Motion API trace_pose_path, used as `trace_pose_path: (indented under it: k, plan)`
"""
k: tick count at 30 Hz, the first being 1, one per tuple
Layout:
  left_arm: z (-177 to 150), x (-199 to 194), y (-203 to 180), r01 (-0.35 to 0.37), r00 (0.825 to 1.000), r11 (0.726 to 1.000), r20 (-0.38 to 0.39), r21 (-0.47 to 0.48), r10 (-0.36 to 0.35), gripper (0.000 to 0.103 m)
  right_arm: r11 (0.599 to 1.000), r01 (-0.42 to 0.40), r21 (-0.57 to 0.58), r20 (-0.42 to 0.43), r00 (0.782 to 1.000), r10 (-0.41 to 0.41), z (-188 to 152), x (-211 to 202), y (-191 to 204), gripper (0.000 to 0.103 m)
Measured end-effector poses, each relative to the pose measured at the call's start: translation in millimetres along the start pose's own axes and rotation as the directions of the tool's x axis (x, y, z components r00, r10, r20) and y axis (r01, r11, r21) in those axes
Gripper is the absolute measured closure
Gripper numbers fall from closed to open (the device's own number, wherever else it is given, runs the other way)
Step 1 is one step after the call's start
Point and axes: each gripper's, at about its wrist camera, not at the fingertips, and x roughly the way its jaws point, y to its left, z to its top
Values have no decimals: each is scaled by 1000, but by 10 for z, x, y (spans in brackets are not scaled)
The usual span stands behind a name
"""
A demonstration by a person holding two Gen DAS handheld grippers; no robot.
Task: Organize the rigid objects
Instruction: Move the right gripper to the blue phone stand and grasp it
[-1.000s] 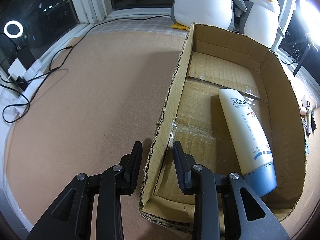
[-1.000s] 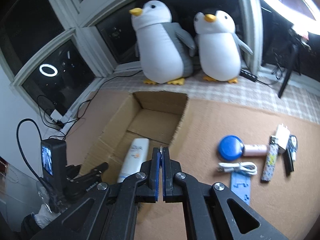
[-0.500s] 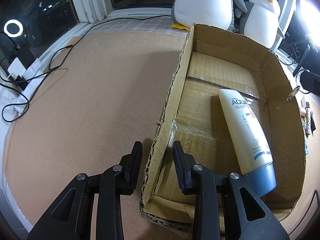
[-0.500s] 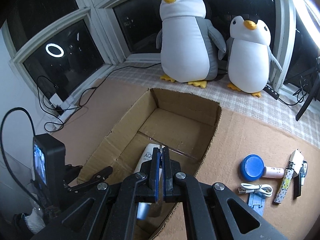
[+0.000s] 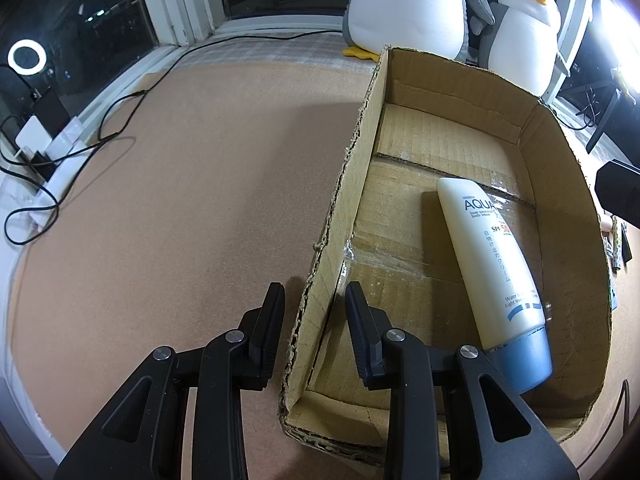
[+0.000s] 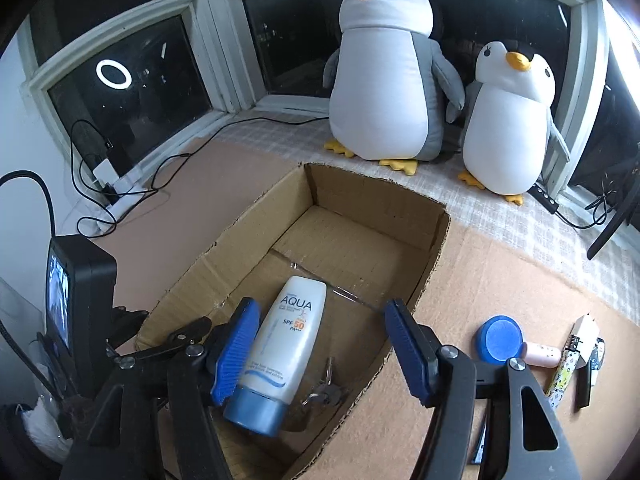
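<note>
An open cardboard box lies on the cork mat. My left gripper is shut on the box's near left wall, one finger outside and one inside. A white AQUA sunscreen tube with a blue cap lies in the box, and a bunch of keys lies beside it on the box floor. My right gripper with blue pads hangs over the box. Its jaws are opening and nothing is pressed between them. In the left wrist view the tube lies at the right.
Right of the box lie a blue round fan with a pink handle, a patterned lighter, a white plug and a black stick. Two plush penguins stand at the window. Cables and a power strip run along the left.
The right gripper, shut on the keys before, has swung over the box and spread its jaws. The keys now lie in the box beside the tube. The left gripper has not moved.
</note>
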Motion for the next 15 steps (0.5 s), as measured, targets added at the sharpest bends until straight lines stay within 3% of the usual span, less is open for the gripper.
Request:
trace_pose_path:
  k: [15]
  plan:
    - [-4, 2, 6, -1, 1000, 1000, 0, 1, 1, 73, 994, 65, 90, -9, 998, -64, -278, -248, -422, 41]
